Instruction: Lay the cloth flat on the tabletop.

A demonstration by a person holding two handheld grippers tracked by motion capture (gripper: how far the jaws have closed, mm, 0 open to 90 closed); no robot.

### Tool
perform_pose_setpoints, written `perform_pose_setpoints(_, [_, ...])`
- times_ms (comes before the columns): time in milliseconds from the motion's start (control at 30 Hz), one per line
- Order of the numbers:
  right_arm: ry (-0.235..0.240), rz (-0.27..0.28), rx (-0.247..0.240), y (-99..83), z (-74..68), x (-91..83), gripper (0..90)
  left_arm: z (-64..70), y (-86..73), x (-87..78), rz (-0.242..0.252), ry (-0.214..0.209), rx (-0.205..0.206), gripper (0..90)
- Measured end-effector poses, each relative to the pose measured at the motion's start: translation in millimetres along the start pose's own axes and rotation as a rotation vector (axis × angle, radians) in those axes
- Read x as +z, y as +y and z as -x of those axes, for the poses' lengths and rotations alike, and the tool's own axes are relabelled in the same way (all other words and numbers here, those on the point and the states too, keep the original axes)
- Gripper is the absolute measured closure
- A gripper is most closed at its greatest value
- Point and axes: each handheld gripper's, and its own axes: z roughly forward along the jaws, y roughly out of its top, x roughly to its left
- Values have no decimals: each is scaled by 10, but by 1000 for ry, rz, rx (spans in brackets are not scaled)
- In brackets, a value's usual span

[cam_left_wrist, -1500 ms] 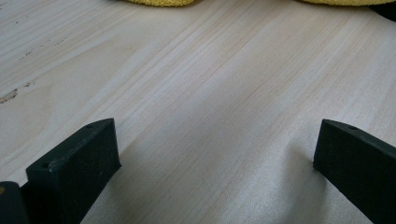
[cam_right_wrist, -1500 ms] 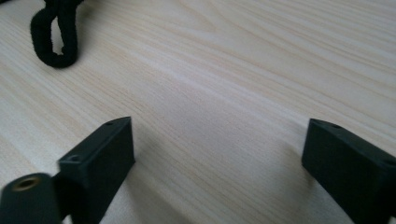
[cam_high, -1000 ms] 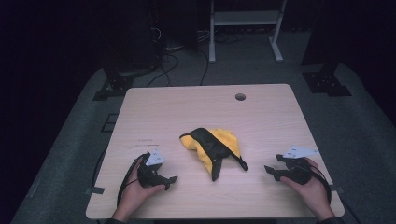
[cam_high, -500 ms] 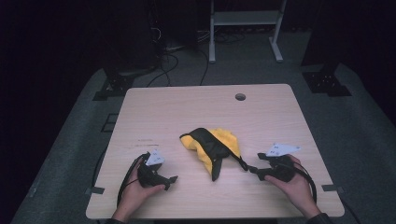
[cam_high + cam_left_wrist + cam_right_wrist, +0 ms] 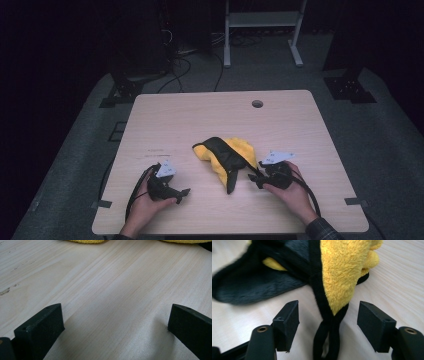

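Note:
A yellow and black plush cloth [image 5: 225, 155] lies crumpled near the middle of the wooden table [image 5: 210, 115]. My right gripper [image 5: 256, 180] stands open at its right corner; in the right gripper view the black-edged yellow corner [image 5: 337, 290] and its black strap [image 5: 329, 337] lie between the two jaws, untouched by either. My left gripper [image 5: 185, 192] rests open on the bare table at the front left, well apart from the cloth. In the left gripper view the yellow cloth edge [image 5: 85, 241] is at the top.
A round cable hole [image 5: 257, 103] is in the table's far side. Beyond the table on the dark floor stand a white frame [image 5: 262, 30] and black stands with cables [image 5: 135, 85]. The front table edge lies just under the person's hands.
My right gripper has slid left along the front of the table up to the cloth's right corner. The left gripper and the cloth have stayed put.

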Motion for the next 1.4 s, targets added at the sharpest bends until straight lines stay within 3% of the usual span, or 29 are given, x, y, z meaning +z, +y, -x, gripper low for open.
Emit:
perform_pose_setpoints(133, [-47,-7,-14,35,3,104,457,0,0,0,0,0,0,0])
perform_pose_setpoints(267, [-38,-5,-7,70,30,32,602,0,0,0,0,0,0,0])
perform_pose_setpoints(333, [-40,27,13,91,47,-41,634,0,0,0,0,0,0,0])
perform_pose_setpoints(633, [-19,123,82,114,181,-325,699,-1,0,-1,-1,0,2,0])
perform_pose_setpoints(833, [11,165,112,149,254,-524,796,-1,0,-3,-4,0,1,0])
perform_pose_setpoints(1333, [28,182,127,145,442,-1189,834,-3,8,-7,-4,6,-7,0])
perform_pose_setpoints(1400, [32,178,129,126,478,-1264,838,-16,19,-17,-4,7,-10,40])
